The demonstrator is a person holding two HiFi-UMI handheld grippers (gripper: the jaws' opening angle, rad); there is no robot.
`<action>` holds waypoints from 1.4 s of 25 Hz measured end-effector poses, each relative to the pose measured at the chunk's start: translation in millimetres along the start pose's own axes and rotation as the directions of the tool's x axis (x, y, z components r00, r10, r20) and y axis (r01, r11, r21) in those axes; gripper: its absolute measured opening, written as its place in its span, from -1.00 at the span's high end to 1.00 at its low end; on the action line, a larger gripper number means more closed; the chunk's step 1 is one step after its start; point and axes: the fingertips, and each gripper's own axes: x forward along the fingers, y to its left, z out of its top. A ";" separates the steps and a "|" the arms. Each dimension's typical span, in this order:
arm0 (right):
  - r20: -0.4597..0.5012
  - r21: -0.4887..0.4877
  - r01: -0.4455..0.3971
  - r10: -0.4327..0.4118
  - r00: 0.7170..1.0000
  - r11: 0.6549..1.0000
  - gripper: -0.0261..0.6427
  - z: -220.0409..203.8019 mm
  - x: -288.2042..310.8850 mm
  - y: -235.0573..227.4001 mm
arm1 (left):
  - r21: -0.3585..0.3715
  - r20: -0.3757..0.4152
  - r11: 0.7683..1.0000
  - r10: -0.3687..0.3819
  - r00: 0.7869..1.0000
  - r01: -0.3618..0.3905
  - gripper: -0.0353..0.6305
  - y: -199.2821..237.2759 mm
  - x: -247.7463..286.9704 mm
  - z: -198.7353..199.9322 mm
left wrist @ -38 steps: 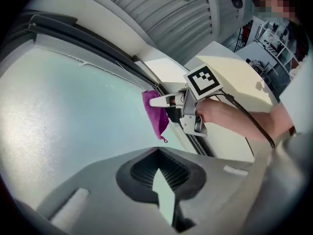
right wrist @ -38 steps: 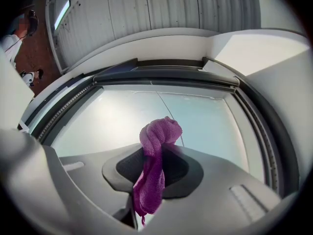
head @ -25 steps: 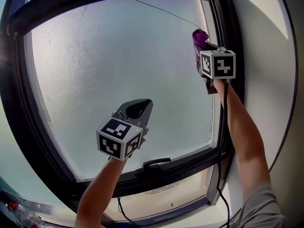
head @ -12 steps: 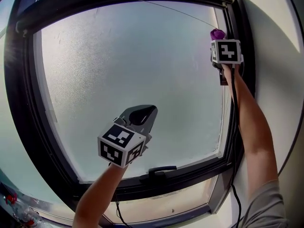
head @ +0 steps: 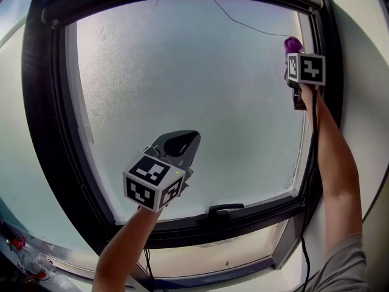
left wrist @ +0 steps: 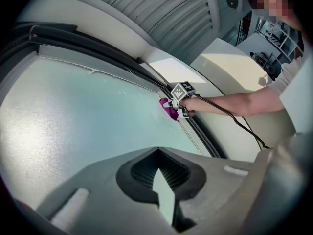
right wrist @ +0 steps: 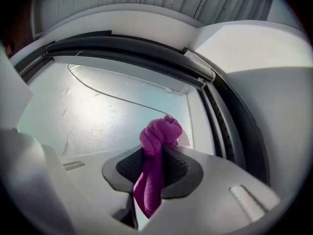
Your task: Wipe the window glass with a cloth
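The frosted window glass [head: 182,90] fills the head view inside a black frame [head: 51,132]. My right gripper [head: 294,52] is up by the pane's top right corner, shut on a purple cloth [head: 293,44] that touches the glass. In the right gripper view the cloth [right wrist: 156,136] bulges out past the pads of that gripper [right wrist: 154,155] and hangs down between them. My left gripper [head: 177,143] hovers in front of the lower middle of the pane, shut and holding nothing. From the left gripper view, past that gripper [left wrist: 161,177], the cloth [left wrist: 170,109] shows far off against the glass.
A black window handle [head: 225,210] sits on the bottom frame rail. A thin dark line [head: 243,23] crosses the top of the pane. The white wall [head: 364,102] borders the frame on the right. A black cable [head: 313,163] runs down along the right arm.
My right gripper has carried the cloth up and rightward, closer to the pane's top right corner. The left gripper has stayed about where it was.
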 end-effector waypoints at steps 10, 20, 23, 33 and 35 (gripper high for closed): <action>0.062 0.050 -0.253 0.250 0.966 0.966 0.60 31.6 -42.6 164.7 | 0.003 -0.028 0.999 0.047 0.999 -0.047 0.89 30.6 -71.4 -9.2; 0.108 0.088 -0.449 0.439 0.892 0.889 0.60 50.1 -85.9 323.9 | 0.004 -0.048 0.995 0.097 0.994 -0.097 0.89 70.3 -146.9 -13.8; 0.121 0.100 -0.479 0.467 0.876 0.872 0.60 55.2 -95.6 360.3 | 0.015 -0.060 0.993 0.116 0.991 -0.115 0.89 81.3 -167.4 -13.0; 0.164 0.122 -0.597 0.577 0.800 0.793 0.60 72.9 -124.8 471.2 | 0.061 -0.127 0.978 0.208 0.970 -0.202 0.89 118.9 -225.0 -15.9; 0.169 0.125 -0.621 0.600 0.782 0.774 0.60 75.9 -130.9 492.7 | 0.066 -0.136 0.976 0.217 0.967 -0.209 0.89 121.6 -234.6 -17.3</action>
